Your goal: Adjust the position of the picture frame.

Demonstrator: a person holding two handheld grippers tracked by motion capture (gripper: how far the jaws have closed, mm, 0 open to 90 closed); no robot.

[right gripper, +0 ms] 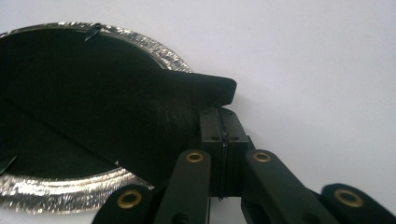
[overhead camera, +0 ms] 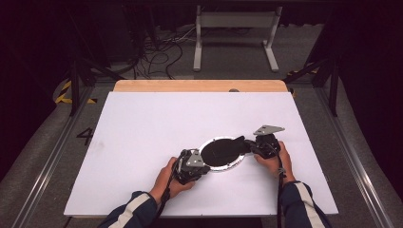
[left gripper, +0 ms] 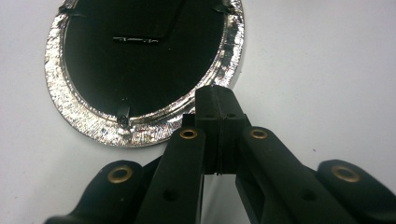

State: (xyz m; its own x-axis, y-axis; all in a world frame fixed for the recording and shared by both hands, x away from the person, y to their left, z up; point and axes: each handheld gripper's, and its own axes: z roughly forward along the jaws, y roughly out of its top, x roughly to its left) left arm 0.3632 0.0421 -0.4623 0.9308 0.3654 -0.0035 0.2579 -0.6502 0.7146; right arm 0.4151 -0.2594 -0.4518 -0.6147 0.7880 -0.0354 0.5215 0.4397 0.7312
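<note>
Evidently oval picture frame (overhead camera: pixel 222 153), embossed silver metal rim, black backing, face-down near middle of white bench (overhead camera: pixel 142 123). Left hand-held gripper (left gripper: pixel 219 100) shut, empty, tips at rim. Right hand-held gripper (right gripper: pixel 223 122) clamped on black easel flap (right gripper: pixel 205 86), lifted. Light, rigid; rim thin, slippery; flap likely flimsy, best gripped near hinge
</note>
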